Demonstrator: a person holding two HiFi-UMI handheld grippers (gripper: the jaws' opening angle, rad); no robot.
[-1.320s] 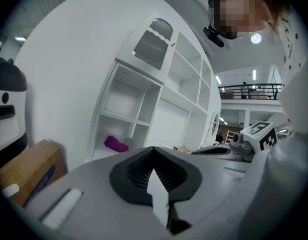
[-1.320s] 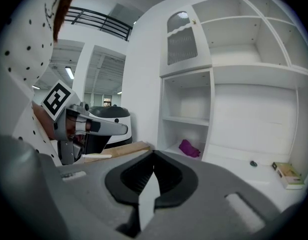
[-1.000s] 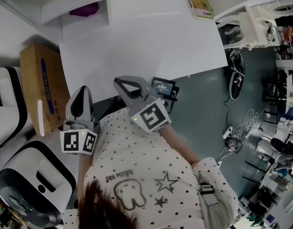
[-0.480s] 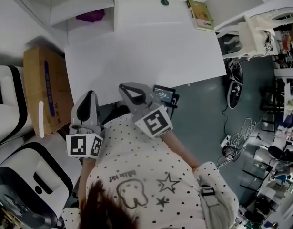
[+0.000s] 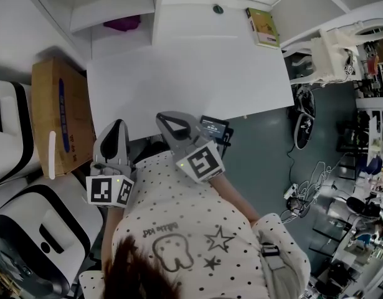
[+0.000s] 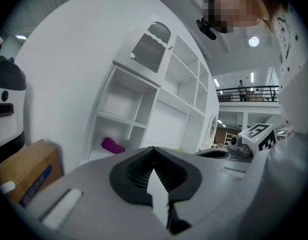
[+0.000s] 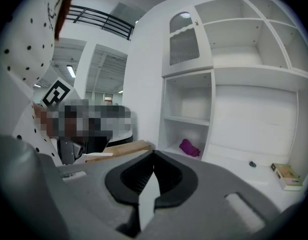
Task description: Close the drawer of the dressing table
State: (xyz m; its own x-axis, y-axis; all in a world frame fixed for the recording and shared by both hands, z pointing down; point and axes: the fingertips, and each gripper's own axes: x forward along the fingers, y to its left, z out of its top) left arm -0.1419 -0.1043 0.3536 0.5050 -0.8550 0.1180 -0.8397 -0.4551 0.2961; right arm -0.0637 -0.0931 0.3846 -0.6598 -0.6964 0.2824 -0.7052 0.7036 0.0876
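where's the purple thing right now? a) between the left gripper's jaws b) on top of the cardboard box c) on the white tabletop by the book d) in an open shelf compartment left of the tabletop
d: the purple thing lies inside the open shelf compartment at the left of the dressing table, well apart from the book.

The dressing table [image 5: 179,80] in front of you is all white. Its broad flat top [image 5: 197,98] lies level, with the near edge running at a slant just ahead of your body. At the table's back left rise open shelf compartments [image 5: 116,14], and above them is a small arched cupboard door [image 7: 184,40], closed. To the right of the shelves stands a plain back panel. The drawer probably sits under the top's near edge, but you cannot see it from here, nor whether it is open.
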